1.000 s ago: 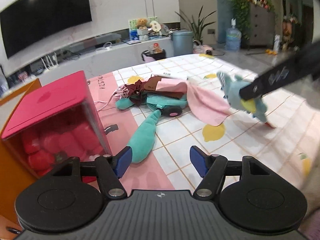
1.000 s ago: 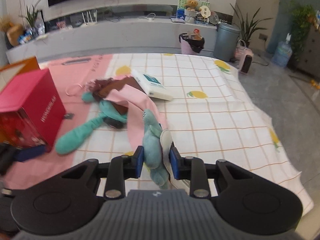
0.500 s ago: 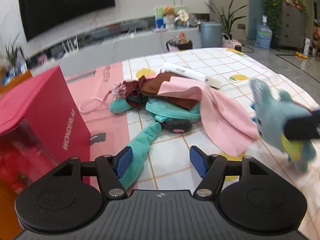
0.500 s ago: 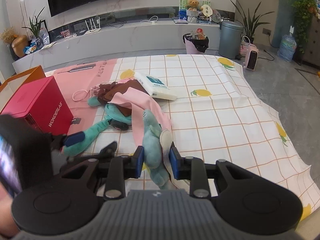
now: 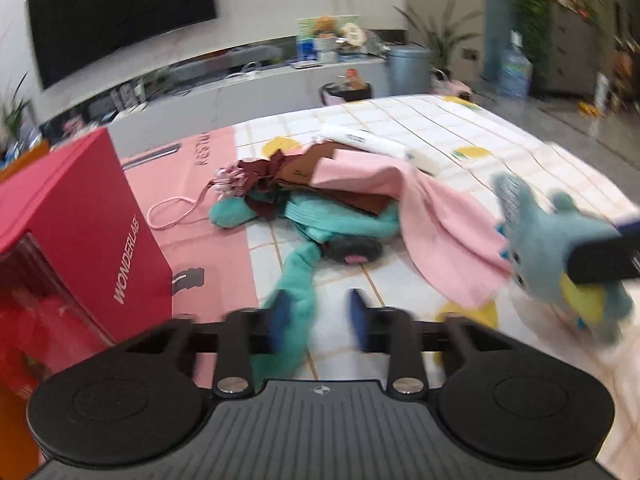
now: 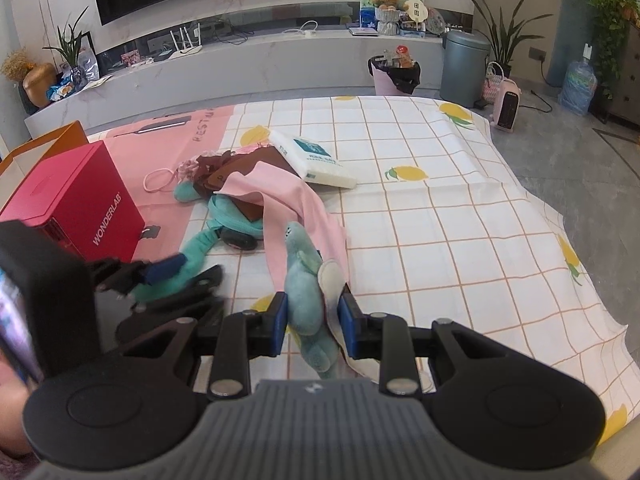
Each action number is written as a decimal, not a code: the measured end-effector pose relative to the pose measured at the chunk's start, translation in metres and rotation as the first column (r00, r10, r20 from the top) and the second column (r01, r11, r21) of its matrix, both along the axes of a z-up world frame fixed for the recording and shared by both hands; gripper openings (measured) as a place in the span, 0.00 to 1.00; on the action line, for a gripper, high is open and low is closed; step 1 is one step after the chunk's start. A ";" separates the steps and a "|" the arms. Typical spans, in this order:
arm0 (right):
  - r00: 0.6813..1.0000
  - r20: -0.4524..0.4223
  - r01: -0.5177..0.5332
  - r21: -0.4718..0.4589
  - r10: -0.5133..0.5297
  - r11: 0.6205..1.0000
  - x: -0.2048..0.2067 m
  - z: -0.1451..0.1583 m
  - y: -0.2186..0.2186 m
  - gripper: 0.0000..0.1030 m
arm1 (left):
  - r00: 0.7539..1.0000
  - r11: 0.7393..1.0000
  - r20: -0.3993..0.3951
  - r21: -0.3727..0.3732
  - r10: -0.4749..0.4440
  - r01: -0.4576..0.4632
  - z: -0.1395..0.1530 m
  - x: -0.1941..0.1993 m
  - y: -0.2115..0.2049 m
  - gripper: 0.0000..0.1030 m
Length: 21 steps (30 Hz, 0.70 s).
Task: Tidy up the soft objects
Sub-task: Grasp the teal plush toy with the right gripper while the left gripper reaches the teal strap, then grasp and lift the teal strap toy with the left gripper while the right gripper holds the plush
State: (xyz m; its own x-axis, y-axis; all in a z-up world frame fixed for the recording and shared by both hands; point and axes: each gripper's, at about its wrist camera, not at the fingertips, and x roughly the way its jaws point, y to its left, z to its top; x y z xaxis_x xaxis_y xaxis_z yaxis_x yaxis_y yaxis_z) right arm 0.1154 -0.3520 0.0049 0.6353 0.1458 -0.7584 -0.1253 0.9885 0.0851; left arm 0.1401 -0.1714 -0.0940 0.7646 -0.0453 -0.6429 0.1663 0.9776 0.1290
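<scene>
From the left wrist view, the left gripper (image 5: 316,316) sits low over the tablecloth (image 5: 460,136) with its jaws just having been closing, the long limb of the teal plush (image 5: 296,300) running up between them. The picture is smeared here: the left pad looks to be against the limb, while checkered cloth shows between the limb and the right pad, so I judge the grip not yet made. The rest of that toy lies further out under a brown cloth (image 5: 332,188) and a pink cloth (image 5: 432,224), with the red box (image 5: 92,232) just to the left. At the right edge hangs the blue-grey plush (image 5: 560,248), pinched by a dark finger of the other tool.

From the right wrist view, the right gripper (image 6: 312,324) is clamped on the blue-grey plush (image 6: 306,280), which stands up between the pads, clear of the table. The left gripper (image 6: 176,276) appears at lower left, down on the end of the teal plush (image 6: 200,244) beside the red box (image 6: 76,208).

To do this step well (my judgement), let the left jaws finish closing on the limb's thick middle, then lift slowly and towards the box, so the toy slides out from under the two cloths rather than dragging them along. The right hand should simply keep its toy raised and out of the way.
</scene>
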 end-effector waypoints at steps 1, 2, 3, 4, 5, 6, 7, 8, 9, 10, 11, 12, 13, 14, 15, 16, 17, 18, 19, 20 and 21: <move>1.000 -0.002 0.001 0.000 -0.001 1.000 0.000 0.000 0.000 0.27 | 1.000 1.000 -0.003 0.021 -0.019 0.019 0.000 -0.004 -0.001 0.13; 1.000 -0.004 0.002 -0.001 -0.002 1.000 0.001 -0.001 0.000 0.26 | 0.999 0.998 -0.006 0.049 -0.037 0.037 0.001 -0.007 -0.003 0.10; 1.000 -0.007 0.004 -0.002 -0.004 1.000 0.001 -0.001 0.000 0.26 | 0.999 0.996 -0.010 0.070 -0.051 0.052 0.001 -0.011 -0.004 0.08; 1.000 -0.008 0.005 -0.005 -0.005 1.000 0.001 -0.001 0.000 0.27 | 0.998 0.994 -0.013 0.084 -0.064 0.065 0.001 -0.014 -0.004 0.07; 1.000 -0.009 0.005 -0.007 -0.005 1.000 0.001 -0.001 0.001 0.26 | 0.997 0.993 -0.014 0.094 -0.075 0.076 0.001 -0.017 -0.003 0.06; 1.000 -0.010 0.004 -0.010 -0.005 1.000 0.001 -0.001 0.001 0.26 | 0.996 0.991 -0.018 0.098 -0.085 0.086 0.001 -0.020 -0.001 0.06; 1.000 -0.011 0.004 -0.011 -0.004 1.000 0.001 -0.001 0.001 0.27 | 0.996 0.991 -0.024 0.095 -0.089 0.091 0.002 -0.022 0.001 0.05; 1.000 -0.010 0.004 -0.014 -0.004 1.000 0.001 -0.001 0.001 0.26 | 0.995 0.992 -0.033 0.086 -0.089 0.092 0.003 -0.024 0.004 0.05; 1.000 -0.008 0.005 -0.017 -0.005 1.000 0.001 -0.001 0.001 0.26 | 0.995 0.993 -0.044 0.076 -0.089 0.092 0.004 -0.026 0.006 0.04; 1.000 -0.009 0.005 -0.016 -0.005 1.000 0.002 -0.001 0.001 0.26 | 0.994 0.994 -0.057 0.065 -0.088 0.092 0.005 -0.027 0.008 0.04; 1.000 -0.009 0.005 -0.017 -0.005 1.000 0.002 0.000 0.001 0.26 | 0.994 0.994 -0.068 0.054 -0.087 0.090 0.006 -0.028 0.010 0.04; 1.000 -0.009 0.005 -0.017 -0.005 1.000 0.002 0.000 0.001 0.26 | 0.993 0.995 -0.079 0.044 -0.087 0.090 0.007 -0.030 0.013 0.04; 1.000 -0.010 0.005 -0.017 -0.005 1.000 0.002 0.000 0.001 0.26 | 0.993 0.995 -0.087 0.034 -0.086 0.089 0.008 -0.031 0.015 0.03; 1.000 -0.011 0.004 -0.018 -0.004 1.000 0.003 0.000 0.002 0.26 | 0.992 0.996 -0.093 0.028 -0.086 0.089 0.009 -0.033 0.017 0.03; 1.000 -0.013 0.002 -0.020 -0.002 1.000 0.003 0.000 0.002 0.26 | 0.991 0.995 -0.097 0.029 -0.090 0.093 0.009 -0.036 0.018 0.03; 1.000 -0.013 -0.001 -0.022 0.001 1.000 0.003 0.000 0.003 0.27 | 0.990 0.994 -0.103 0.041 -0.097 0.101 0.010 -0.040 0.019 0.03; 1.000 -0.014 -0.004 -0.025 0.004 1.000 0.003 0.000 0.003 0.26 | 0.989 0.993 -0.109 0.055 -0.102 0.109 0.010 -0.044 0.019 0.03; 1.000 -0.014 -0.007 -0.027 0.007 1.000 0.003 -0.001 0.003 0.27 | 0.987 0.992 -0.119 0.060 -0.104 0.112 0.011 -0.048 0.020 0.02; 1.000 -0.015 -0.009 -0.029 0.009 1.000 0.003 -0.001 0.004 0.27 | 0.986 0.992 -0.132 0.055 -0.104 0.112 0.012 -0.052 0.023 0.02; 1.000 -0.014 -0.011 -0.030 0.011 0.999 0.003 -0.001 0.004 0.27 | 0.983 0.992 -0.144 0.050 -0.109 0.117 0.013 -0.056 0.026 0.02; 1.000 -0.014 -0.012 -0.031 0.012 0.999 0.003 0.000 0.004 0.27 | 0.981 0.991 -0.156 0.049 -0.118 0.127 0.014 -0.061 0.028 0.02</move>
State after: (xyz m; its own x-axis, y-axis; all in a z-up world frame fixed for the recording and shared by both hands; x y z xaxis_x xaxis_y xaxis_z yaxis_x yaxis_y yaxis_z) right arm 0.1180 -0.3483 0.0045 0.6235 0.1292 -0.7711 -0.1361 0.9891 0.0557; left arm 0.0791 -0.1432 -0.0797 0.6487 -0.0914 -0.7556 0.3068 0.9399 0.1497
